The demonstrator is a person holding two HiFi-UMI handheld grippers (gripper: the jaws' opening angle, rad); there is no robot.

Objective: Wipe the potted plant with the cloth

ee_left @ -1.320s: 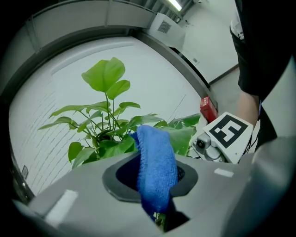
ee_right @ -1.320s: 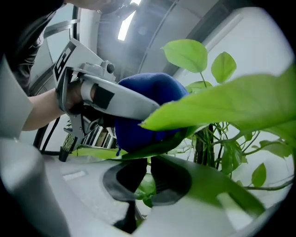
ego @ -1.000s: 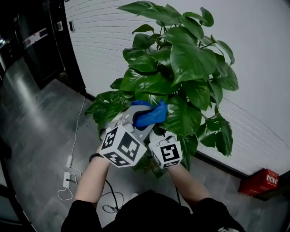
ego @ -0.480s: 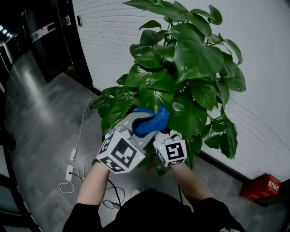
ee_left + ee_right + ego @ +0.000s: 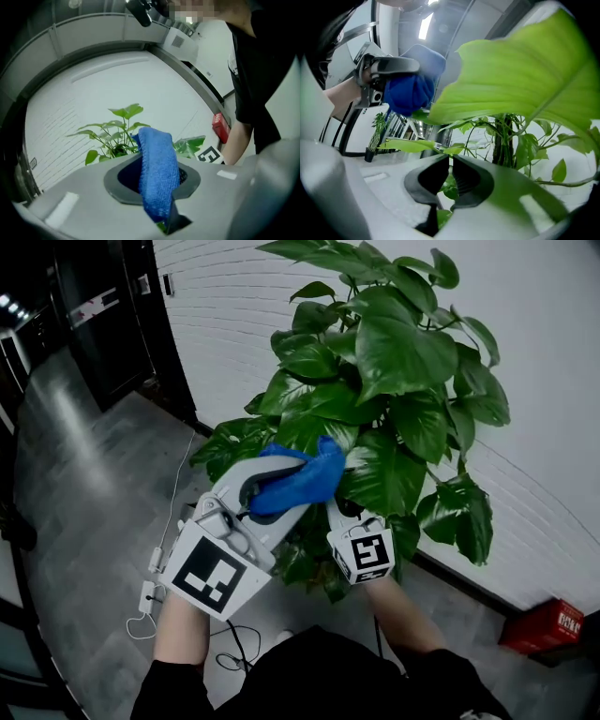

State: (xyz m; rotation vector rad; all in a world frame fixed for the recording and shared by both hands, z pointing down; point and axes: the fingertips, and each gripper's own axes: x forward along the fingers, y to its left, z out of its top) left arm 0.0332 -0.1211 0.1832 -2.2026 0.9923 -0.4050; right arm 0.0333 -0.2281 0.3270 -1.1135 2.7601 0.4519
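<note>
Head view shows the left hand-held gripper (image 5: pixel 281 486) clamped on a blue cloth (image 5: pixel 302 479), raised against the lower front leaves of the potted plant (image 5: pixel 394 352) by the white wall. The right hand-held gripper (image 5: pixel 450 161), jaws almost together, pinches a thin leaf (image 5: pixel 417 144) just beneath.

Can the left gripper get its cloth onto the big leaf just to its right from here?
Probably yes. The left gripper is shut on the blue cloth, and the cloth's free end lies right at the edge of the big leaf with nothing between them. The right gripper sits lower, seemingly clear of that path.
</note>
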